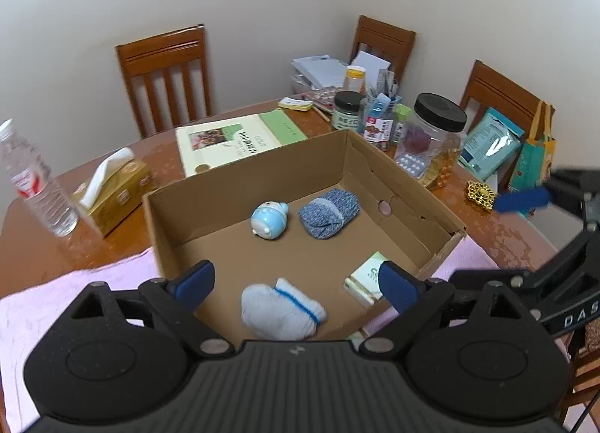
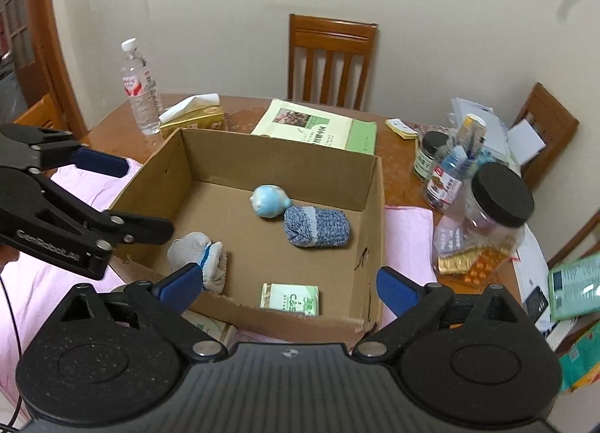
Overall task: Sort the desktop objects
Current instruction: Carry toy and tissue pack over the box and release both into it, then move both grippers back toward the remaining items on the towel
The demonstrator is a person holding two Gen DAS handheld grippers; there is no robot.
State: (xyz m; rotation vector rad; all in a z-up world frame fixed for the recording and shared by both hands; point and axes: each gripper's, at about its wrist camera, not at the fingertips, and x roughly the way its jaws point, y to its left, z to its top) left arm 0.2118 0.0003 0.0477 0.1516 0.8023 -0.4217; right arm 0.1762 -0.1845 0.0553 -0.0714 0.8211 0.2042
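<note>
An open cardboard box (image 1: 262,167) (image 2: 281,159) lies on a pink cloth (image 1: 56,290). Inside it are a light blue toy figure (image 1: 268,219) (image 2: 268,202), a rolled blue knit sock (image 1: 330,215) (image 2: 317,226), a rolled grey-white sock (image 1: 281,309) (image 2: 187,249) and a green tissue pack (image 1: 365,279) (image 2: 290,300). My left gripper (image 1: 296,281) is open over the box's near left part, above the grey-white sock and holding nothing. My right gripper (image 2: 288,285) is open over the near edge, above the tissue pack, also empty. Another pack (image 2: 210,328) lies outside the box's near wall.
A water bottle (image 1: 37,185), a gold tissue box (image 1: 116,185) and a green book (image 1: 240,140) stand behind the box. Jars (image 1: 431,140), pill sheets and papers crowd the right side, beside a gold ornament (image 1: 480,195). Wooden chairs (image 2: 330,58) ring the table.
</note>
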